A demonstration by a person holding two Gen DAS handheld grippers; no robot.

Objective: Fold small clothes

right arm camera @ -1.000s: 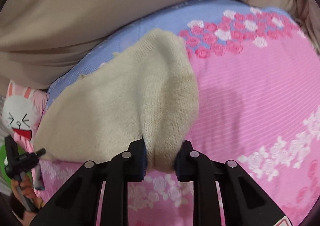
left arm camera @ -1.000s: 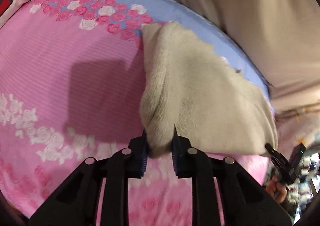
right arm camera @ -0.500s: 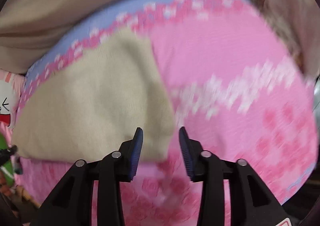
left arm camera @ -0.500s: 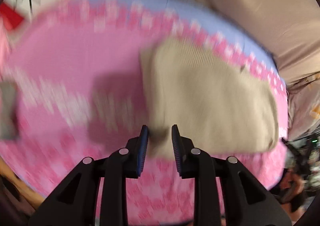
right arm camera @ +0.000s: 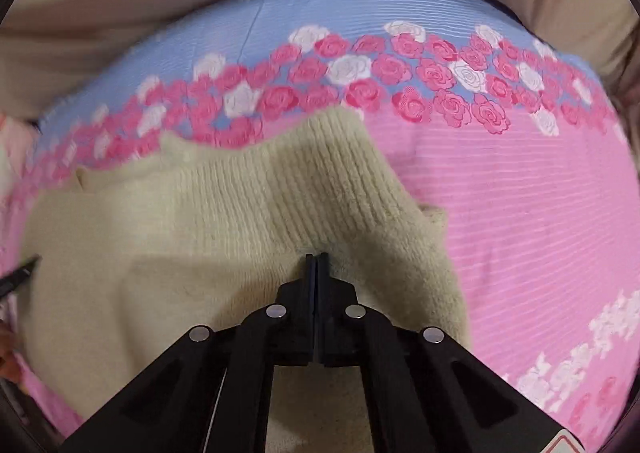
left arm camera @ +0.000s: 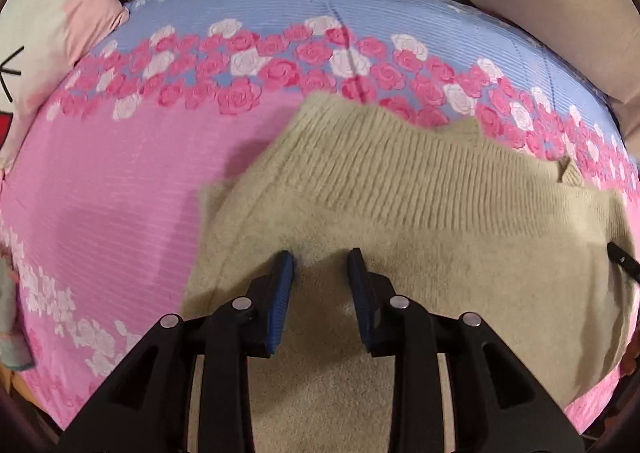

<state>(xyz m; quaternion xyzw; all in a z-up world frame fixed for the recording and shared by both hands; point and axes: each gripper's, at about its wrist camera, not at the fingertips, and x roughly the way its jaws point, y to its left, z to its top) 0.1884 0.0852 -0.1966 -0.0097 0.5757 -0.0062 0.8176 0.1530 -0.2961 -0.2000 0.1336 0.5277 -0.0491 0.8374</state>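
The left wrist view shows the left tool [left arm camera: 320, 261] with its blue pads apart, the jaws having just been opening, poised over the beige knit garment [left arm camera: 420, 237] with no fabric pinched between them. The right wrist view shows what that one does not: the right tool [right arm camera: 317, 257] with its jaws having just snapped fully closed, pad against pad, tips down at the knit below its ribbed band [right arm camera: 280, 189]; whether any fabric is caught between them cannot be told. The garment lies folded on the bed, on the pink part of the bedsheet [left arm camera: 100, 193], its ribbed edge reaching the row of printed roses near the blue band toward the far edge. Only the left view shows a pink and white pillow [left arm camera: 44, 25] at the bed's far left corner. A beige cloth [right arm camera: 160, 13] rises beyond the bed's far edge. Each tool's black frame hides the garment's near edge.
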